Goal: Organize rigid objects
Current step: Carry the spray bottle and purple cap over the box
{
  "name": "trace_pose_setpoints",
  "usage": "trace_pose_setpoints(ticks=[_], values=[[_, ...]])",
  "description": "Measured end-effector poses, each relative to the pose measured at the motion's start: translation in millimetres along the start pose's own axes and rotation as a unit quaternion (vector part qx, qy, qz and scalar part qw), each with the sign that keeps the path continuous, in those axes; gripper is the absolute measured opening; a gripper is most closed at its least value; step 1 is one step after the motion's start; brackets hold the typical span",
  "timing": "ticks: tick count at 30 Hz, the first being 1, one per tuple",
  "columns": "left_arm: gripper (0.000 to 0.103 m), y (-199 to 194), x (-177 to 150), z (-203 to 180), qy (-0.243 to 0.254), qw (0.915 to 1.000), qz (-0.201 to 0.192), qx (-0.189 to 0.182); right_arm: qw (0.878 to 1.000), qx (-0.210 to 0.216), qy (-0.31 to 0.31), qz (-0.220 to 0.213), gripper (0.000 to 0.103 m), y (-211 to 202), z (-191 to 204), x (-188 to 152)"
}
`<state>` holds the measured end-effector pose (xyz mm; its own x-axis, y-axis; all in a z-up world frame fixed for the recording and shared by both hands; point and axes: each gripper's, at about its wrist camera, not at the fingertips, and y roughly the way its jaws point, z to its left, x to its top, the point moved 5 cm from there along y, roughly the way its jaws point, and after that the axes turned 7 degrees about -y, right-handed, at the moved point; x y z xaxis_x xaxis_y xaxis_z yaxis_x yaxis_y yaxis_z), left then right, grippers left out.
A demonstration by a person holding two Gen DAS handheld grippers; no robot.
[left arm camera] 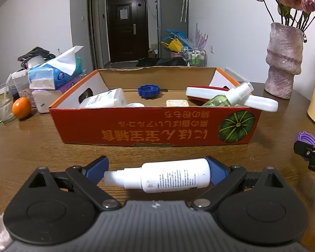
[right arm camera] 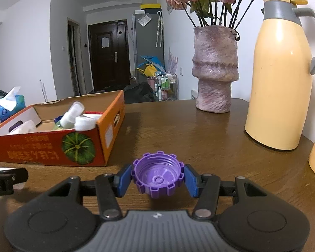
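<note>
Left gripper [left arm camera: 157, 173] with its blue pads closed end-to-end on a white spray bottle [left arm camera: 168, 177], one pad at the clear cap, the other at the base, so the bottle lies crosswise between the fingers just above the wooden table [left arm camera: 31, 147]. Right gripper [right arm camera: 158, 177] closed on a purple bottle cap [right arm camera: 157, 175], open side up, one pad on each side of its notched rim. Straight ahead of the left claw stands the red cardboard box [left arm camera: 153, 126], its near wall facing the fingers; ahead and to the left of the right claw the same box appears. Risks, as judged: an end-to-end hold on a smooth cylinder gives little purchase, so the bottle may pivot or slide out if tilted; a low approach could strike the near wall and push the box; the far right of the box is already crowded by a green spray bottle [left arm camera: 226, 98] and a white-and-red case [left arm camera: 231, 97] that overhangs the rim, so a drop there could dislodge them. The white bottle is opaque, with fine print on its body and a translucent cap. The purple cap is rigid, threaded inside, with squared teeth around its edge.
</note>
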<state>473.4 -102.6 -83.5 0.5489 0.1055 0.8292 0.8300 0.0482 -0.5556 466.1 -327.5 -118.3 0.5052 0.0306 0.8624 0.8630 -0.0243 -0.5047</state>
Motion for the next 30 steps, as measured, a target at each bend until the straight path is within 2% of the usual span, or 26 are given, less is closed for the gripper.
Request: trace_pose_setpoints(ticks=[30], values=[[0.098, -57, -12, 69, -0.025, 0.999, -0.031, 0.021, 0.999, 0.039, -0.006, -0.021, 0.053, -67, 70, -23]])
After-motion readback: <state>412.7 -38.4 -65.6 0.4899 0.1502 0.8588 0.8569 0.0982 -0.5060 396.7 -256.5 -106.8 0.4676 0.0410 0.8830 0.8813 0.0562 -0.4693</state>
